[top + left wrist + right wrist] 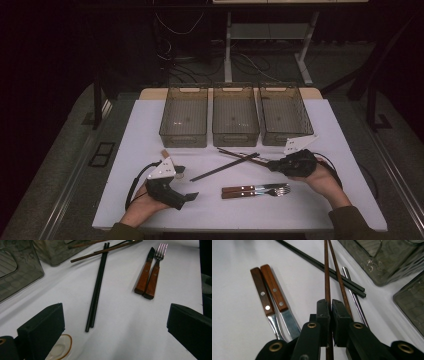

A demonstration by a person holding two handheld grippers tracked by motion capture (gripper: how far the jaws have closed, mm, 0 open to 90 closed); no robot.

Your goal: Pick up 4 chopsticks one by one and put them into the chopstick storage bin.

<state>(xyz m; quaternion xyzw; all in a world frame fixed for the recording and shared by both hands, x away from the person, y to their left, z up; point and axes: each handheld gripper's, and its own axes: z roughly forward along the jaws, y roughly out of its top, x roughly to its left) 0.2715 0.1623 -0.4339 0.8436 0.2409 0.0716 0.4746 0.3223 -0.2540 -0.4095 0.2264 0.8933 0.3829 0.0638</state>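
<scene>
My right claw [329,308] pinches one brown chopstick [326,270]; its twin [338,277] lies beside, likely to snag. Left claw [112,322] gapes, empty.

The room around my white table [150,200] is dim, nearly black at the edges of the high view. Light falls from above, casting soft shadows beside the black chopsticks [97,287]. My own jaws loom close and slightly blurred; the knife blade [290,323] glints.
</scene>
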